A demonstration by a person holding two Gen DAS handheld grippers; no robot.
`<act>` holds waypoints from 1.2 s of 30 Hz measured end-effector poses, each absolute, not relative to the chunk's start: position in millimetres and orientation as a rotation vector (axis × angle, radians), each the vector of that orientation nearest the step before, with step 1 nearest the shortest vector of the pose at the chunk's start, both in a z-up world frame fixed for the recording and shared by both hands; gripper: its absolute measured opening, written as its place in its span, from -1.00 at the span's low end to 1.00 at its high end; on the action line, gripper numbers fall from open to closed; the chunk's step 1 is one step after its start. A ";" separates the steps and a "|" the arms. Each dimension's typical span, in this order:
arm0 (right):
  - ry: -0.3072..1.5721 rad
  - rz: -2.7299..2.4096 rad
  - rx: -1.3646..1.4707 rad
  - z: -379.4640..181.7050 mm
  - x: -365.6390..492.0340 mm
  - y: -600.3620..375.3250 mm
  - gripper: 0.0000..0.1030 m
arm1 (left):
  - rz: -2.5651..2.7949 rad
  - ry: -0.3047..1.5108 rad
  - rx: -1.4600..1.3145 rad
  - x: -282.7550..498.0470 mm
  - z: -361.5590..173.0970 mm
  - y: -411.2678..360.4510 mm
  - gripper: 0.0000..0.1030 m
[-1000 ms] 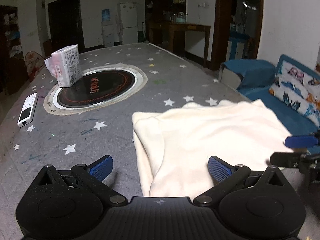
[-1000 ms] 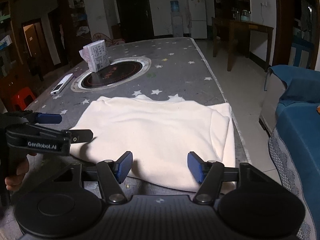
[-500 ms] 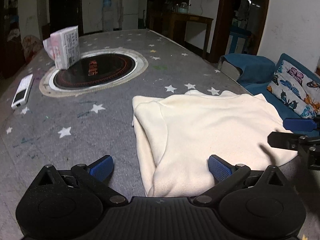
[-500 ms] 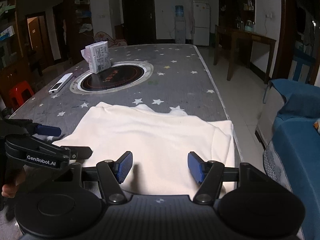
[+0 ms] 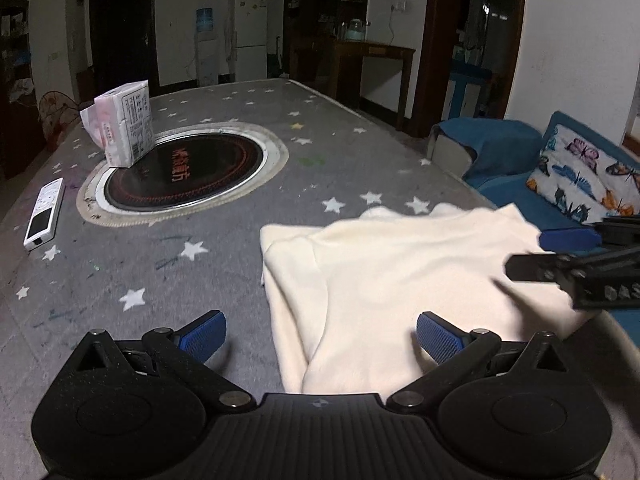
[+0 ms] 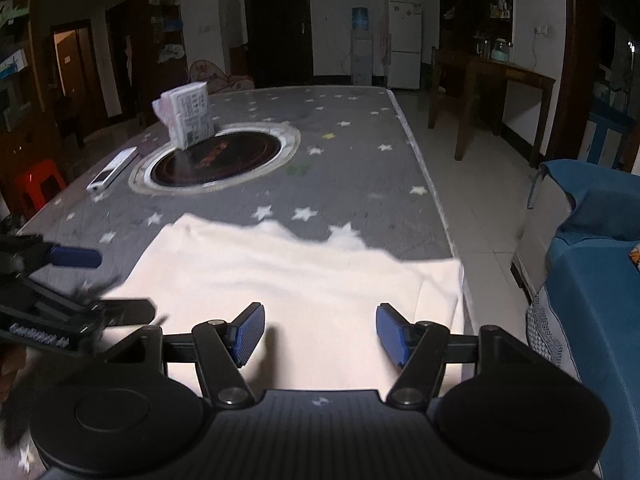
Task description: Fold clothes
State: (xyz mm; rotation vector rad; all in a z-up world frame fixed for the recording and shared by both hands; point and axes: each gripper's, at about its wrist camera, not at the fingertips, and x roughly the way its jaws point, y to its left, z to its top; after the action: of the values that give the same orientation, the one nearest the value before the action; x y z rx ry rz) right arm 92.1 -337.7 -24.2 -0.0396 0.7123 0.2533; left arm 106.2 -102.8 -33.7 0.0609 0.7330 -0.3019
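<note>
On the near right part of the grey star-printed tabletop point(image 5: 224, 264), a cream garment point(image 5: 400, 280) is laid flat, partly folded, with a sleeve doubled along its left edge. Its right edge is seen in the right wrist view to reach the tabletop's rim, beside a blue sofa point(image 6: 592, 280). The left gripper point(image 5: 320, 336) is held over the garment's near left edge, its blue fingers point(image 5: 202, 334) spread wide with nothing between them. The right gripper point(image 6: 320, 334) is held over the near hem, its fingers point(image 6: 248, 332) likewise wide apart and empty. Beyond the garment, open cloth-covered surface is left up to a round black cooktop point(image 5: 182, 172). A white packet point(image 5: 122, 124) is stood at the cooktop's far left edge, and a white remote point(image 5: 44, 212) is laid well to its left.
</note>
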 end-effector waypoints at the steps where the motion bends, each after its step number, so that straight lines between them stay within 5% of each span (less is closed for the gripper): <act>1: 0.709 0.251 -0.035 -23.0 96.7 -339.3 0.22 | -0.303 0.733 0.056 107.7 -32.7 -102.2 1.00; 11: 0.741 0.255 -0.010 -31.2 145.2 -337.8 0.03 | -0.284 0.754 0.056 118.6 -37.4 -96.7 1.00; 36: 0.767 0.343 -0.146 -45.7 186.6 -250.1 0.04 | -0.258 0.818 0.039 123.2 -46.5 -76.6 1.00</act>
State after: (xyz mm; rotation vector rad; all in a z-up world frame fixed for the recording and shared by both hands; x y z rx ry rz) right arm 186.6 -250.1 -45.7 -0.1465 0.7670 0.3434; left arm 123.2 -76.6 -46.5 0.0394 0.8178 -0.2583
